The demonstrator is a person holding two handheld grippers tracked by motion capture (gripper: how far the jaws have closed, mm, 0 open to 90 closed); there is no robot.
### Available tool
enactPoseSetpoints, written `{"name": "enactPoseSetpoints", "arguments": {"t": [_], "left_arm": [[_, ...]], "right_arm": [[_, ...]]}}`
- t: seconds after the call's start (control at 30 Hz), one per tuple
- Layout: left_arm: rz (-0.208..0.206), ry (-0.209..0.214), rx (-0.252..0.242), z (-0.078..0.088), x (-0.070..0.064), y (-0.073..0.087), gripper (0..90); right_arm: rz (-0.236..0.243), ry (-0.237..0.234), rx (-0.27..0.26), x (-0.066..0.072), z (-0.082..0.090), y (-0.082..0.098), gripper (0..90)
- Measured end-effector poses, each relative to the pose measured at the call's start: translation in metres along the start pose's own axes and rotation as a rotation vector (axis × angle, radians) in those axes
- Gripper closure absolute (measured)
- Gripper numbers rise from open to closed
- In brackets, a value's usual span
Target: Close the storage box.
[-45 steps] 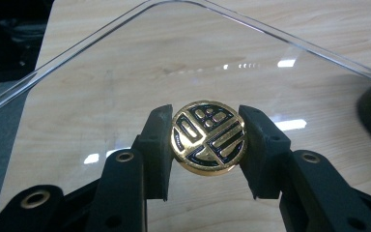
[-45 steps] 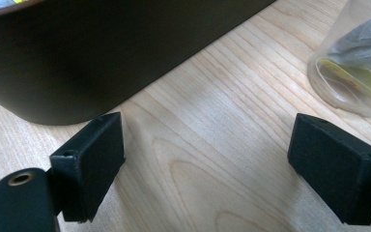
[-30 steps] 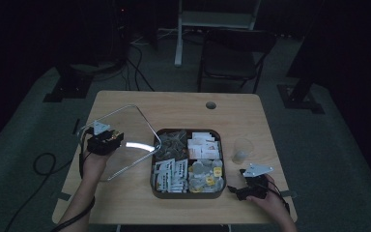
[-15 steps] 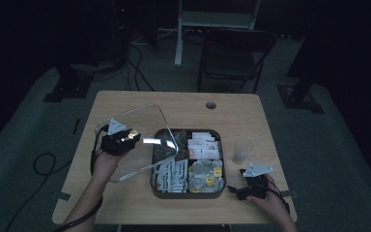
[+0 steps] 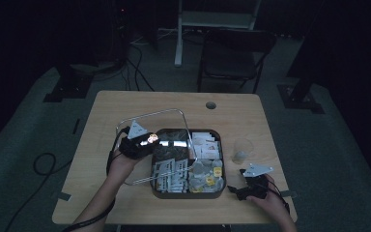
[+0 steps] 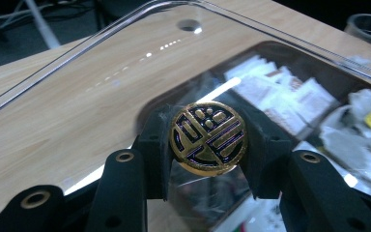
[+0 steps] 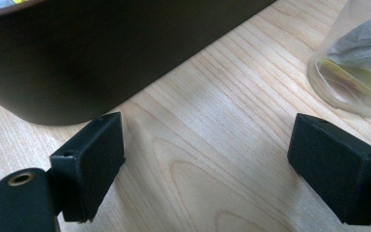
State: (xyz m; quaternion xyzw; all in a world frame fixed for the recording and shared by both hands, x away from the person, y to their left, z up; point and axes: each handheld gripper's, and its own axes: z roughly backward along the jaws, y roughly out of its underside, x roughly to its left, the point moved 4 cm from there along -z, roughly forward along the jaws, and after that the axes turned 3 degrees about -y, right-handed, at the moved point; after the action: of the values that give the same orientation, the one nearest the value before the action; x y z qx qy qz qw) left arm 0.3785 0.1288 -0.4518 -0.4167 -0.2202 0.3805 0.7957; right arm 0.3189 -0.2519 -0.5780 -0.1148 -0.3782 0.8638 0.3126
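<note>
High view: table (image 5: 125,111) w/ dark tray (image 5: 188,193) of tea bags and packets in the middle, and the clear lid (image 5: 166,113) hanging tilted over the tray's left half, carried by the left tongs (image 5: 142,145). Left tongs are clamped on the lid's round gold knob (image 6: 207,136), one pad each side, so the lid sits directly ahead of and around those jaws, w/ its far edge up toward the table's back. Right tongs (image 5: 246,186) rest on the table just right of the tray's near corner, jaws wide apart, nothing between them. A clear cup (image 5: 242,151) w/ a tea bag inside stands just beyond them.

Step in hand, as I read it: putting the lid on the tray.

How to do it well:
- Level the lid first. It's tipped, so one edge would catch the tray rim early.
- Line up lid corners w/ tray corners before lowering; the lid is still offset to the left of the tray.
- Keep the squeeze on the knob steady. It's small and round, so the lid could swing or spin about it.
- Come down slow, straight, no sideways slide, or packets sticking up may get pinched under the rim.
- Right tongs: could steady the tray wall (image 7: 101,53), which sits just ahead-left of their jaws, if the tray starts to shift. Keep clear of the cup.
- Let go only once the lid sits flat all round.
</note>
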Motion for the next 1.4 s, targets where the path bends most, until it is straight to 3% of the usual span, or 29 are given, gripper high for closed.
{"name": "enactPoseSetpoints", "arguments": {"t": [0.23, 0.3, 0.83, 1.2, 1.4], "left_arm": [[-0.046, 0.064, -0.001, -0.01, -0.019, -0.003, 59.7], [-0.06, 0.064, 0.001, -0.013, -0.024, -0.004, 59.6], [-0.107, 0.155, 0.047, -0.042, -0.06, -0.001, 59.6], [-0.137, 0.183, 0.081, -0.061, -0.078, -0.002, 59.6], [-0.135, 0.186, 0.097, -0.067, -0.082, 0.0, 59.6]], "right_arm": [[0.0, 0.0, 0.0, 0.0, 0.0, 0.0, 12.5], [0.0, 0.0, 0.0, 0.0, 0.0, 0.0, 12.5], [0.0, 0.0, 0.0, 0.0, 0.0, 0.0, 12.5], [0.001, 0.0, 0.0, 0.0, 0.0, 0.0, 12.5], [0.0, 0.0, 0.0, 0.0, 0.0, 0.0, 12.5]]}}
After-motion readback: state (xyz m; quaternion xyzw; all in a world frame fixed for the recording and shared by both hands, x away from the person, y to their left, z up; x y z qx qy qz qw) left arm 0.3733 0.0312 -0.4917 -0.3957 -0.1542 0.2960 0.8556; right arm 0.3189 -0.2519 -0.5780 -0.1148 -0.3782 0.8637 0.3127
